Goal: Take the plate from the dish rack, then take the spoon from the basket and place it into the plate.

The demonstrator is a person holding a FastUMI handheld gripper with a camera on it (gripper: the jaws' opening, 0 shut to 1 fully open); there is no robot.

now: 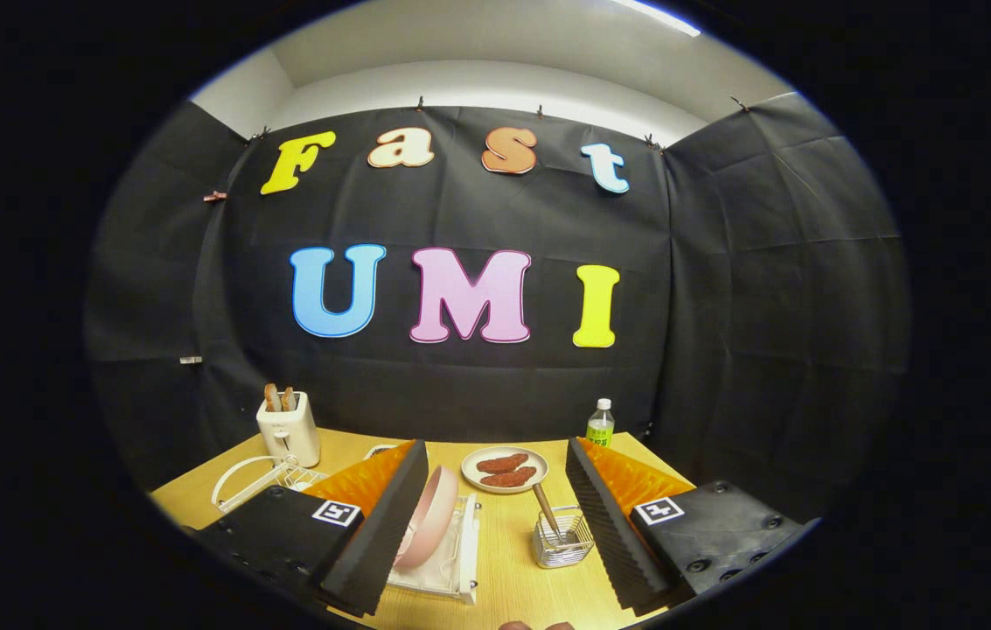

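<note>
So: gripper (495, 534) fingers spread wide, grasping nothing. Pink plate (429, 516) upright in dish rack (460, 560), just inside my left finger. Spoon (545, 509) in wire basket (563, 541). Risk as I judge: left finger clips plate rim, tips it; rack may drag along table (508, 577).

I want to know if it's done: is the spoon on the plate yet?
No, the spoon stands in the basket between the open gripper fingers, and the plate sits upright in the rack.
</note>
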